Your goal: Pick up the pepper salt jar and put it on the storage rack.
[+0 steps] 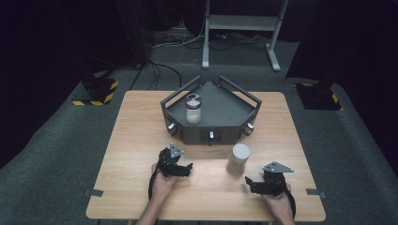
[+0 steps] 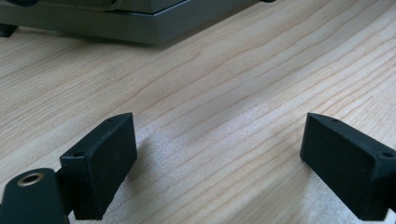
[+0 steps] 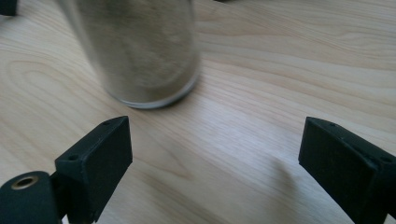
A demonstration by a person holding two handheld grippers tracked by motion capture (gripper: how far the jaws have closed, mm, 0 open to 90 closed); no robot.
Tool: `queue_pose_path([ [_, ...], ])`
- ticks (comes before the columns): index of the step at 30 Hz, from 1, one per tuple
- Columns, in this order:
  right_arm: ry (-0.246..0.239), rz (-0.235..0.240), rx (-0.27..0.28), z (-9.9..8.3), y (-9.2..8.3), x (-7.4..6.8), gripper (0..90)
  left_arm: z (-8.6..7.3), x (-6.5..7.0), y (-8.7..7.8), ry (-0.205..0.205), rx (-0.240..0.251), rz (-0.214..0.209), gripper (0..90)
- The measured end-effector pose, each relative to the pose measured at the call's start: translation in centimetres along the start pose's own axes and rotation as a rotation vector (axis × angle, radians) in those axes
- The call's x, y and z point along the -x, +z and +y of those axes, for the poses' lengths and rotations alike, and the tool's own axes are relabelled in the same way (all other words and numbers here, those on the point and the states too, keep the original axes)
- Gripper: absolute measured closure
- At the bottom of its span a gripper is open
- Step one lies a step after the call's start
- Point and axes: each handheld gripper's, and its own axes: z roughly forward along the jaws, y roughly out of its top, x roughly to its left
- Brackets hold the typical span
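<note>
Both of your grippers, left gripper (image 1: pixel 187 167) and right gripper (image 1: pixel 248 182), stand spread with nothing between them, and the tall glass jar of pale powder (image 1: pixel 238 160) on the light wooden table (image 1: pixel 136 140) sits off-centre beside your right one, so closing now could clip and topple it.

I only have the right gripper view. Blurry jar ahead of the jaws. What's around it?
Observer: In the high view that jar stands upright on the table, apart from the right gripper.
Operator: Any other jars?
Observer: A second jar with a dark lid stands inside the grey tray at the table's far side.
Operator: Left gripper doing anything?
Observer: The left gripper has its jaws open with bare wood between them, holding nothing.
Operator: Right jaws clear of the glass?
Observer: Yes, open, with the jar ahead of them and not between them.
</note>
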Motion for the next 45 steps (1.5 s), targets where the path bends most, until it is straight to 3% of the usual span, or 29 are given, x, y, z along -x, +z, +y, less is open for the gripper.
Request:
queue_pose_path([
  [11, -0.023, 0.048, 0.030, 1.1, 0.8, -1.1, 10.8, 0.0, 0.0, 0.0, -0.001, 0.001, 0.000, 10.7],
  [25, -0.010, 0.044, 0.077, 1.9, 2.5, -2.0, 14.3, 0.0, 0.0, 0.0, 0.000, 0.000, 0.001, 10.7],
  [36, -0.004, 0.060, 0.115, 1.9, 3.4, -2.2, 20.5, 0.0, 0.0, 0.0, 0.000, 0.001, 0.000, 10.7],
  [45, -0.010, 0.047, 0.132, 1.6, 3.6, -2.3, 24.6, 0.0, 0.0, 0.0, -0.001, 0.001, 0.000, 10.7],
])
